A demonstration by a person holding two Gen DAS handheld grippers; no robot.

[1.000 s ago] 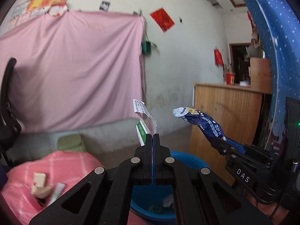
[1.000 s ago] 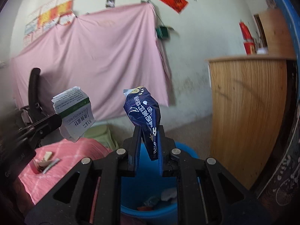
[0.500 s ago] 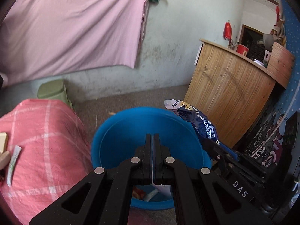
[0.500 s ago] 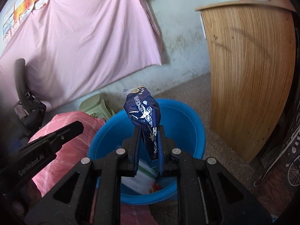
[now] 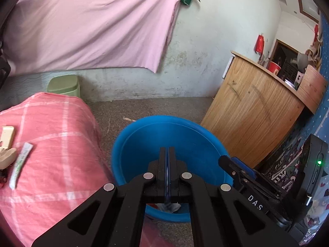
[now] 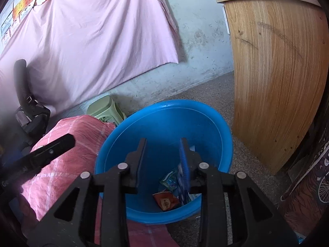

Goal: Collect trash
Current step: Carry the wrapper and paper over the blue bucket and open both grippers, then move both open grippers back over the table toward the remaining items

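A blue plastic tub (image 5: pixel 170 138) (image 6: pixel 164 127) stands on the floor beside a pink-covered surface. My left gripper (image 5: pixel 168 151) is shut and empty over the tub. My right gripper (image 6: pixel 163 144) is open over the tub, and the dark blue wrapper (image 6: pixel 183 177) lies against its right finger, dropping toward the trash. An orange packet (image 6: pixel 165 200) and a green one (image 6: pixel 170 179) lie on the tub's bottom. Trash remains on the pink cover: a green-white sachet (image 5: pixel 20 164) and a beige piece (image 5: pixel 7 135).
A wooden counter (image 5: pixel 257 119) (image 6: pixel 277 72) stands right of the tub. A green stool (image 5: pixel 64 86) (image 6: pixel 105 111) sits by the wall under a pink sheet (image 5: pixel 92 24). A black chair (image 6: pixel 26 107) is at the left.
Both grippers tilted down over the tub. The left gripper's paper carton dropped out about half a second ago. The right gripper has now opened and let go of the blue wrapper.
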